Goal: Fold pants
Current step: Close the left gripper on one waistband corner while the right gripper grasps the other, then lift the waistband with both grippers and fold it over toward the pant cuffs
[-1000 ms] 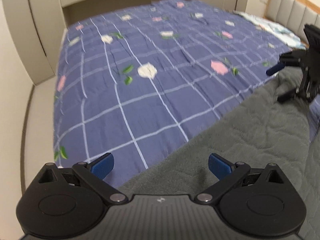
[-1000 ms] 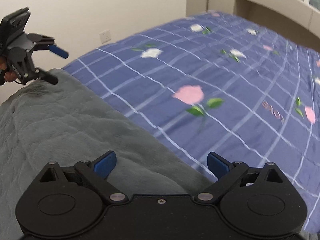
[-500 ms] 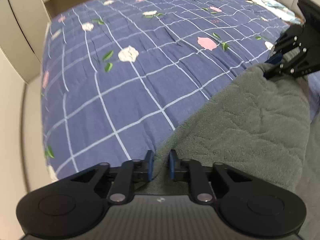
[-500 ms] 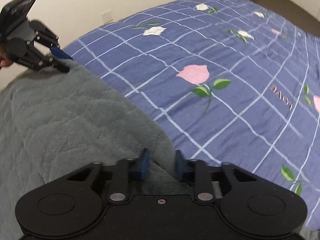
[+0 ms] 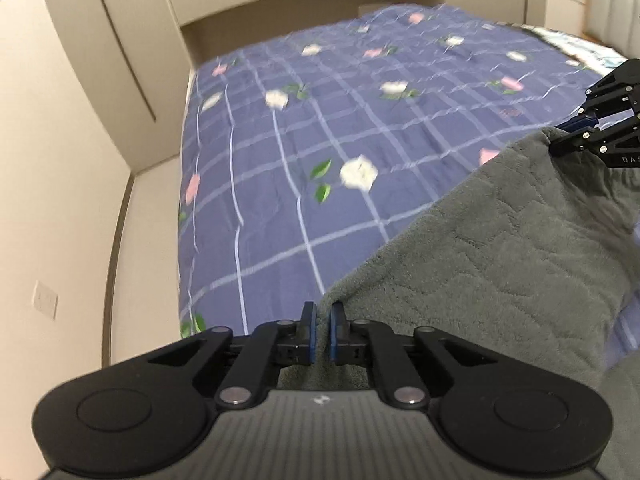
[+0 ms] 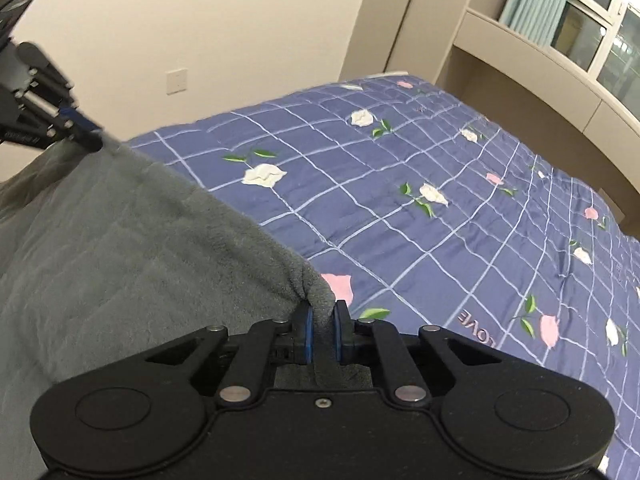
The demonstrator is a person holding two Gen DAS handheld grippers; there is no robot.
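The grey fleece pants (image 5: 492, 264) hang stretched between my two grippers above the bed. My left gripper (image 5: 320, 322) is shut on one corner of the pants' edge. My right gripper (image 6: 322, 318) is shut on the other corner of the pants (image 6: 132, 240). In the left wrist view the right gripper (image 5: 576, 132) shows at the far right, pinching the cloth. In the right wrist view the left gripper (image 6: 86, 134) shows at the far left, pinching the cloth. The lower part of the pants is hidden below both views.
A bed with a purple checked, flower-print quilt (image 5: 340, 128) lies ahead and below; it also shows in the right wrist view (image 6: 440, 208). Beige cabinets (image 5: 92, 60) stand past the bed. A wall with a socket (image 6: 176, 80) and a window (image 6: 592, 36) are beyond it.
Both grippers went from open to shut on the pants' edge, then lifted it up off the bed; the views now tilt higher.
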